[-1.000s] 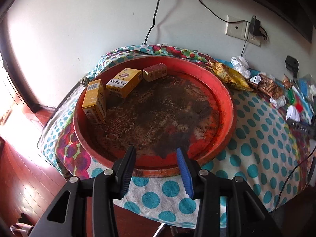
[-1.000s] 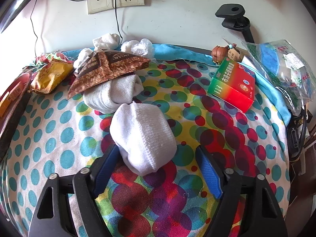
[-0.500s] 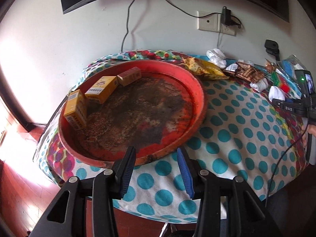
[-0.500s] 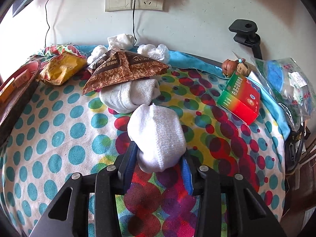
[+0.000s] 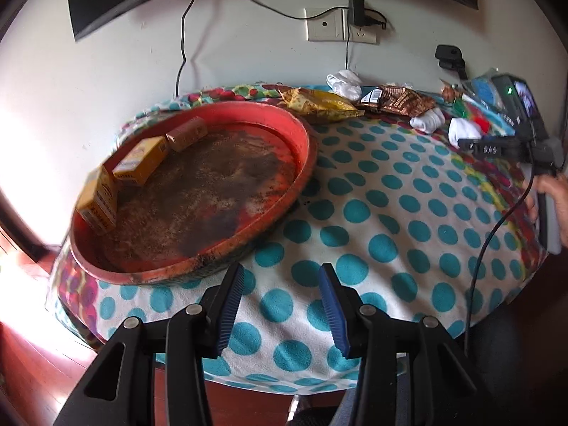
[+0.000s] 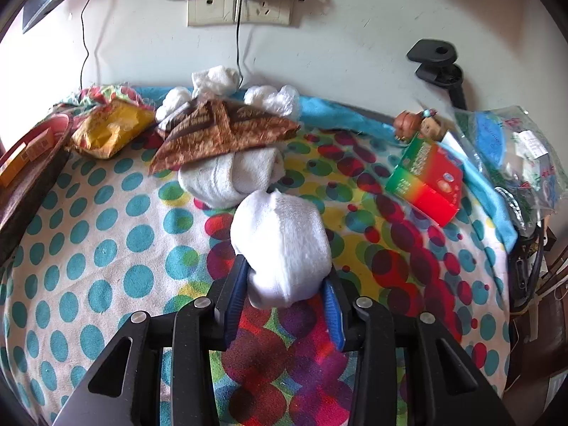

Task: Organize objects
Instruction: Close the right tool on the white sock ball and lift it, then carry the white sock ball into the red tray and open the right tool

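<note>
My right gripper [image 6: 284, 284] is shut on a rolled white sock [image 6: 280, 245] over the dotted tablecloth; the sock also shows in the left wrist view [image 5: 465, 131]. A second rolled white sock [image 6: 230, 174] lies just behind it, under a brown snack packet [image 6: 223, 127]. My left gripper [image 5: 280, 301] is open and empty above the table's near edge, right of a red round tray [image 5: 305, 135] that holds three yellow and brown boxes [image 5: 142, 159].
A yellow snack bag [image 6: 110, 127], crumpled white tissues [image 6: 216, 78], a red-green box [image 6: 426, 181], a small figurine [image 6: 408, 124] and a plastic bag [image 6: 504, 149] lie toward the wall. A wall socket [image 6: 241, 10] with cables hangs above. A black clamp [image 6: 440, 64] stands at the right.
My right gripper closed on the white sock and lifted it slightly. My left gripper swung right, away from the red tray, staying open.
</note>
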Action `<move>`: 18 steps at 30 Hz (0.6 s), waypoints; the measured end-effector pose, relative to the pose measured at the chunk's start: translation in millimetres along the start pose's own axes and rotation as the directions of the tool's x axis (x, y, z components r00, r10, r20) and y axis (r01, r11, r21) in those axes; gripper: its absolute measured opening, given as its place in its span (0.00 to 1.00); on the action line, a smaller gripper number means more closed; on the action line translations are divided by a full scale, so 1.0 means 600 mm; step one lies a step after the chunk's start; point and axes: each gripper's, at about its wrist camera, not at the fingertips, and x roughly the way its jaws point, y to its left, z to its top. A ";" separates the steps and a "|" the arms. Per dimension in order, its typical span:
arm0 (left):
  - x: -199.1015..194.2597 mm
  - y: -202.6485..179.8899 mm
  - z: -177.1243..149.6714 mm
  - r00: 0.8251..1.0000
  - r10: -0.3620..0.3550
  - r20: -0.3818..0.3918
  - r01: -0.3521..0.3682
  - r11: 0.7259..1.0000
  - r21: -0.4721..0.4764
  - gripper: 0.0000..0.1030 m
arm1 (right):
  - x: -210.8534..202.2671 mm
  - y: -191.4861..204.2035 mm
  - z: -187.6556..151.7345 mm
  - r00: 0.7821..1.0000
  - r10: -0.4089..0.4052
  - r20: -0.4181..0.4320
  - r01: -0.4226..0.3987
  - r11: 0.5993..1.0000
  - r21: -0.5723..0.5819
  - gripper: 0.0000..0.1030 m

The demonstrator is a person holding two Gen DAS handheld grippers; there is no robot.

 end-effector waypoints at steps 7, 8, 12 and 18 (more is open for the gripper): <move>-0.008 0.005 -0.002 0.999 0.024 0.049 -0.023 1.000 -0.003 0.43 | -0.016 0.011 0.030 0.998 0.052 0.035 -0.055 0.992 0.115 0.33; -0.005 0.008 -0.003 0.999 0.022 0.044 -0.022 1.000 -0.012 0.43 | -0.024 0.019 0.042 0.997 0.064 0.051 -0.069 0.992 0.104 0.33; 0.005 0.016 -0.002 0.999 0.035 0.030 -0.034 0.998 -0.043 0.43 | -0.056 0.100 0.093 0.980 0.168 0.103 -0.170 0.985 0.011 0.33; -0.003 0.030 -0.001 0.996 0.070 0.060 -0.065 0.994 -0.083 0.43 | -0.046 0.283 0.145 0.933 0.359 0.035 -0.350 0.924 -0.154 0.33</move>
